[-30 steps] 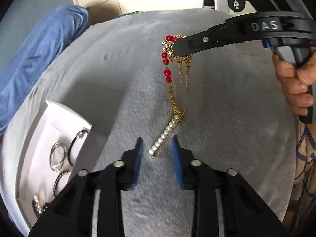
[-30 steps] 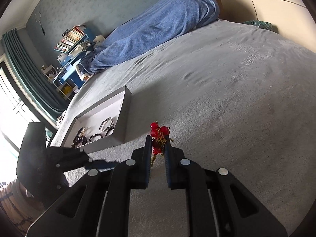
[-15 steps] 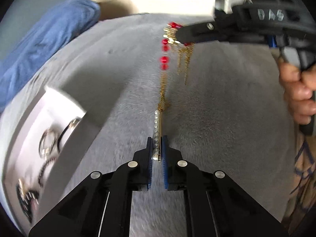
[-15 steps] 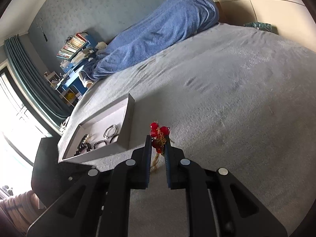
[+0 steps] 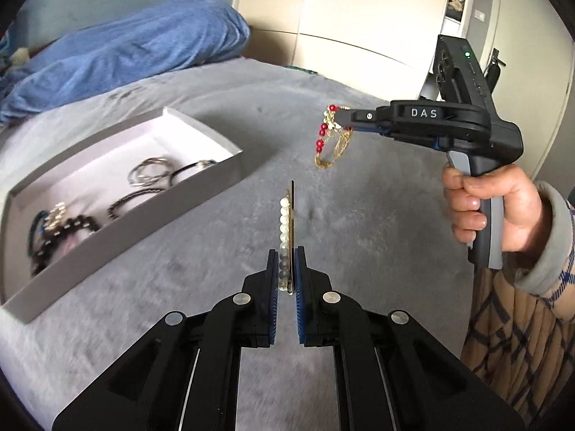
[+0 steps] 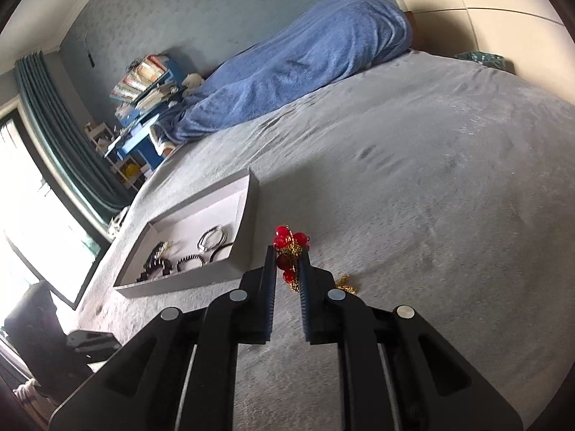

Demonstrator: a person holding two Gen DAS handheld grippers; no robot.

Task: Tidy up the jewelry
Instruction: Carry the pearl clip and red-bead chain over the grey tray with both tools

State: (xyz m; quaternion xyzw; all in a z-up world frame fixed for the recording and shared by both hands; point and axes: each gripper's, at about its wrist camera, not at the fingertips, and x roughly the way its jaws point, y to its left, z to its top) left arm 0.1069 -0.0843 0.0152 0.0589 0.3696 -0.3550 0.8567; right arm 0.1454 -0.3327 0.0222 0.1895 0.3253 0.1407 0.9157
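My left gripper (image 5: 286,262) is shut on a pearl hair clip (image 5: 285,222), a gold bar with a row of white pearls, held upright above the grey bed cover. My right gripper (image 6: 287,255) is shut on a red-bead gold chain necklace (image 6: 289,248); in the left wrist view the right gripper (image 5: 341,116) holds the necklace (image 5: 332,140) dangling above the cover. A shallow grey tray (image 5: 201,186) with a white inside lies to the left and holds several rings, bangles and dark bracelets (image 5: 151,176). The tray also shows in the right wrist view (image 6: 248,215).
A rumpled blue blanket (image 5: 125,54) lies at the far side of the bed (image 5: 359,215). Cream wardrobe doors (image 5: 359,18) stand behind. In the right wrist view a blue shelf with books (image 6: 143,82) and a window with curtains (image 6: 46,151) are at the left.
My left gripper closed on the pearl clip and lifted it off the cover. The clip has come apart from the necklace chain. My right gripper has risen with the necklace.
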